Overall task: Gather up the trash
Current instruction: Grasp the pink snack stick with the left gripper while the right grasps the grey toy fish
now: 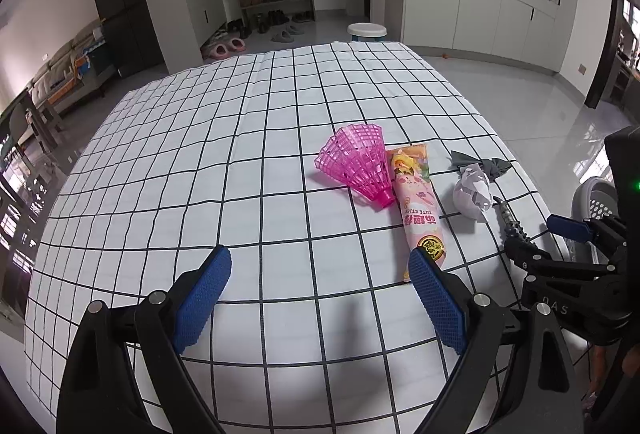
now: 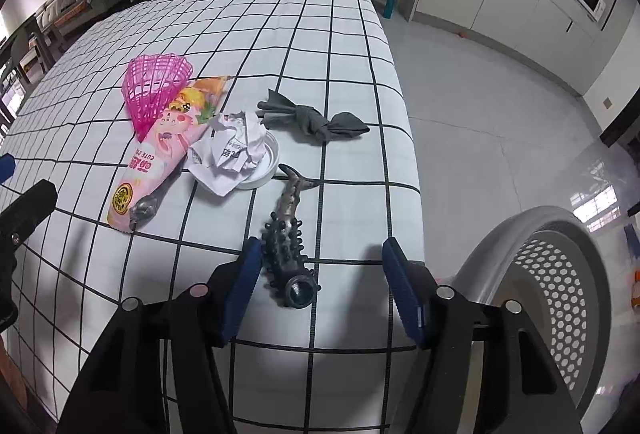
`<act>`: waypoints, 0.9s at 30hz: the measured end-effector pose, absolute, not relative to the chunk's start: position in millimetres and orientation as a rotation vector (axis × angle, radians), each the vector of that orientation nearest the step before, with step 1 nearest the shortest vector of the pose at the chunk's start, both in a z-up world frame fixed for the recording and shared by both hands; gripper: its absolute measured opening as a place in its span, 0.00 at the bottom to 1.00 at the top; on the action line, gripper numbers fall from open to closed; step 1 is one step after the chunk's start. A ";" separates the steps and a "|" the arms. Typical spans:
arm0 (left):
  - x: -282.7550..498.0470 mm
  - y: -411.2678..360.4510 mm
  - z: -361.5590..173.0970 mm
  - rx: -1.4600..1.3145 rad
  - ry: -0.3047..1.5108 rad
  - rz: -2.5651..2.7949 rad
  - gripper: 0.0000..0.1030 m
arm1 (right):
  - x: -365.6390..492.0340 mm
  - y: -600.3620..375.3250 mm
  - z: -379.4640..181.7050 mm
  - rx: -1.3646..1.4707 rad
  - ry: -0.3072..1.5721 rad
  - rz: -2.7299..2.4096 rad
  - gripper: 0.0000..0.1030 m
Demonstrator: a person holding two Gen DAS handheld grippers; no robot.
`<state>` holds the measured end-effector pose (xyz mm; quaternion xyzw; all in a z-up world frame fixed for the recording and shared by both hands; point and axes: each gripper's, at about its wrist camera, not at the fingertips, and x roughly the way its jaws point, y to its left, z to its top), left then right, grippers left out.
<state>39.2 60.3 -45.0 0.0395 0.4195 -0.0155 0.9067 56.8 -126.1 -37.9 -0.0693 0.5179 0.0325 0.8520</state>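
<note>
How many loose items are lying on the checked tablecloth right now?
6: pink basket, snack wrapper, crumpled paper, white lid beneath it, knotted grey cloth, spiky dark fish toy. Others may be hidden.

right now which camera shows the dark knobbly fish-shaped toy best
The right wrist view: the dark knobbly fish-shaped toy lies whole on the checked tablecloth, forked tail to round mouth. The left wrist view shows only its tail end, beyond the right tool.

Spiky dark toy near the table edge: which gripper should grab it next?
Right. The spiky toy already lies between the right gripper pads; the left gripper hovers over bare tablecloth.
</note>
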 end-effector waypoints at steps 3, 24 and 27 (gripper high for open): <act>39.6 60.0 -45.7 0.070 0.876 -0.041 0.86 | 55.4 -123.5 -38.0 -0.141 1.091 0.083 0.47; 43.3 32.6 -46.3 0.082 0.872 -0.078 0.86 | 44.1 -163.8 -5.9 0.055 1.046 0.117 0.24; 48.7 21.2 -46.6 0.087 0.872 -0.098 0.86 | 42.2 -169.8 -2.0 0.078 1.041 0.123 0.24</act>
